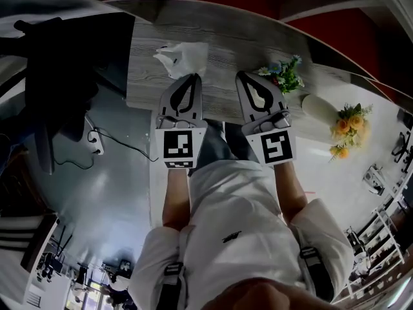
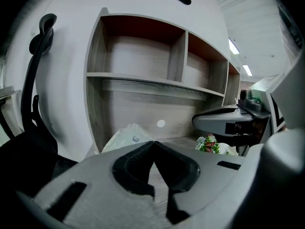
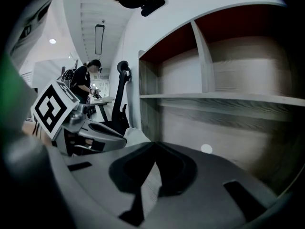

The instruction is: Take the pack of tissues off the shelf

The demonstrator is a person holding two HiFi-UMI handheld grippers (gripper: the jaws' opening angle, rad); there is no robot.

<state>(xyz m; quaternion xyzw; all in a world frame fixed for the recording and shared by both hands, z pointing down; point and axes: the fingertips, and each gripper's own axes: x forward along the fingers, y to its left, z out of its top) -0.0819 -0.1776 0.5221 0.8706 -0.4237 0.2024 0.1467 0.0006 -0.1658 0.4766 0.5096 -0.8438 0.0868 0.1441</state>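
At the left end of the shelf unit's bottom board, the pack of tissues (image 1: 184, 55) lies just ahead of the left gripper (image 1: 191, 77), whose jaws are closed and empty. The right gripper (image 1: 244, 75) alongside it is likewise closed and empty. An artificial flower sprig (image 1: 284, 75) lies further right.

The pack of tissues (image 2: 125, 136) was a soft, pale, crinkled plastic pack with a small blue mark on its face. It lay on the bottom grey wood-grain board of the shelf (image 2: 94, 104), at the shelf's left end, just beside the left side panel and under the upper compartments. In the head view the pack (image 1: 184, 57) looked rumpled, one corner sticking out.
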